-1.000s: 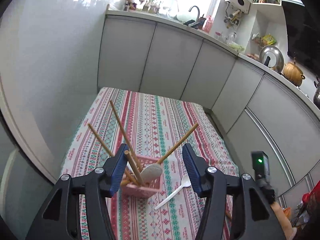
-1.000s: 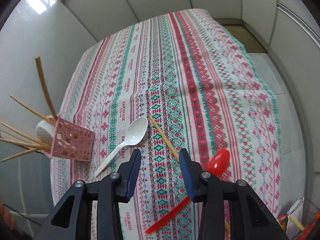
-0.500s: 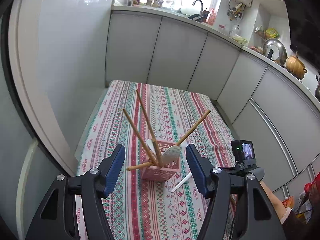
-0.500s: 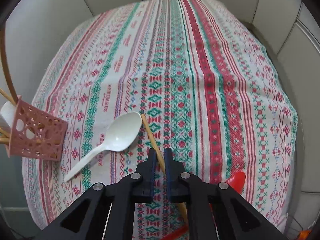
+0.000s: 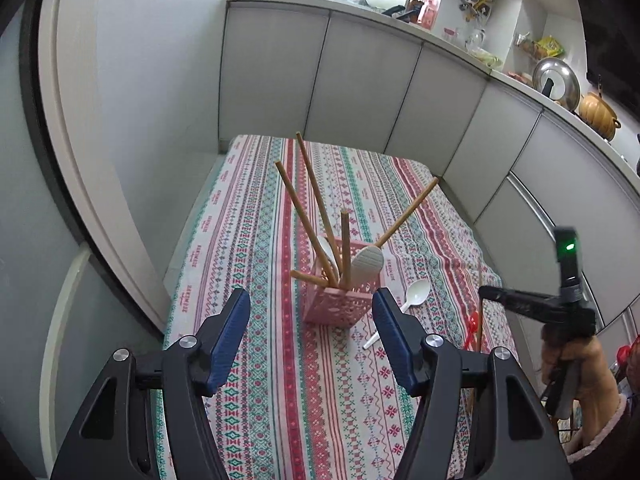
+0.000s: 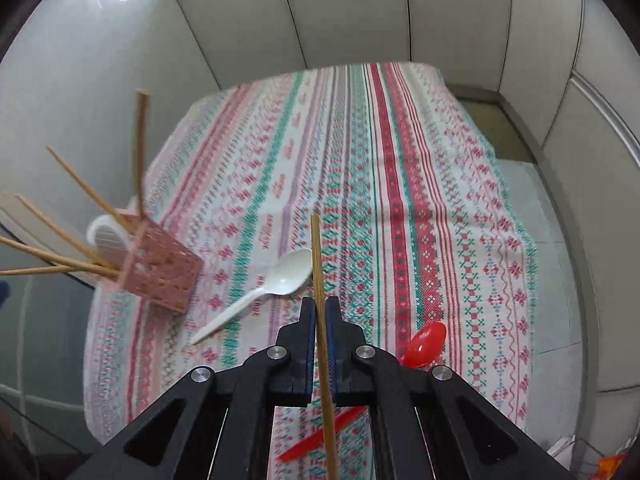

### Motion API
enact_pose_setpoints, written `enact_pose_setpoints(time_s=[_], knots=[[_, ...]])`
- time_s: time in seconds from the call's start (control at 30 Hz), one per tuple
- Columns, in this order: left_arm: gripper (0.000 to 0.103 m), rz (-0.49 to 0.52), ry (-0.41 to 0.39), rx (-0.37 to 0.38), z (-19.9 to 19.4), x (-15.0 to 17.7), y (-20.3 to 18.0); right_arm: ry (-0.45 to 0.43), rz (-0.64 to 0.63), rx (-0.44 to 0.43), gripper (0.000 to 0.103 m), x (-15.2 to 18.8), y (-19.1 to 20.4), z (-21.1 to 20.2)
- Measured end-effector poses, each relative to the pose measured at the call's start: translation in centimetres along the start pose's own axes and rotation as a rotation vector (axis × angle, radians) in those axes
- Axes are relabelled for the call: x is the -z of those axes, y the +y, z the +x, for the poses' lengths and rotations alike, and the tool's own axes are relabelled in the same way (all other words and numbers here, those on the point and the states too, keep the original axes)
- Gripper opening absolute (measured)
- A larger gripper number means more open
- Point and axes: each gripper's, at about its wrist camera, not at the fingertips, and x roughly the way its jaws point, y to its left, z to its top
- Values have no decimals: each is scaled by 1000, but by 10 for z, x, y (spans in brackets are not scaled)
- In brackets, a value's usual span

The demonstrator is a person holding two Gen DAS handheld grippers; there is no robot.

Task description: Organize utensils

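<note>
A pink perforated holder (image 5: 343, 309) (image 6: 160, 276) stands on the striped tablecloth (image 5: 272, 380) with several wooden chopsticks (image 5: 316, 208) and a white spoon (image 5: 369, 263) in it. My left gripper (image 5: 311, 336) hangs open in front of the holder, nothing between its fingers. My right gripper (image 6: 319, 314) is shut on a wooden chopstick (image 6: 318, 264), lifted off the cloth; it also shows in the left wrist view (image 5: 486, 292). A white plastic spoon (image 6: 276, 284) (image 5: 412, 298) and a red plastic spoon (image 6: 424, 342) (image 5: 472, 326) lie on the cloth.
White cabinet fronts (image 5: 360, 88) wall in the table at the back and right. A counter (image 5: 520, 76) above carries a sink, bottles, a pot lid and a brown pot. A person's sleeve (image 5: 584, 376) holds the right gripper at the table's right edge.
The right gripper closed on the chopstick that lay beside the white spoon and lifted it off the cloth. The left gripper drew back from the holder and opened slightly wider.
</note>
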Motion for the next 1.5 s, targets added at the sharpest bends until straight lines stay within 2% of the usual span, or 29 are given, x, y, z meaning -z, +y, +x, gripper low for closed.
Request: enact_pose_setpoints(time_s=[0.17,0.5,0.7,0.87,0.93,1.03,1.1,1.23,1.27,1.3,1.37,1.5], knots=[[66,24,37,-8,5,6,-3,-115,-22,-40,4,-2,25,-50],[75,53,240,-110,40,28,6,-287,-16,-90,3,-12,74,-108],[79,59,274,-153,51,36,14,-387,-16,-149,2,-26,100,-137],[79,49,286,-172,54,36,22,-425,-25,-194,2,-31,117,-147],[79,44,288,-173,55,35,25,-406,-47,-192,2,-33,122,-141],[79,32,293,-175,55,35,28,-338,-37,-143,4,-34,117,-119],[79,26,291,-170,54,35,29,-263,27,-85,12,-38,99,-94],[79,30,295,-160,55,35,26,-90,160,9,21,-37,48,-43],[79,31,297,-155,56,35,26,-42,195,24,28,-33,34,-32],[79,33,298,-152,56,36,25,-1,229,36,40,-28,20,-22],[79,39,302,-146,58,36,23,58,278,56,58,-19,-2,-6],[79,48,318,-130,63,37,18,159,362,122,57,-3,-35,20]])
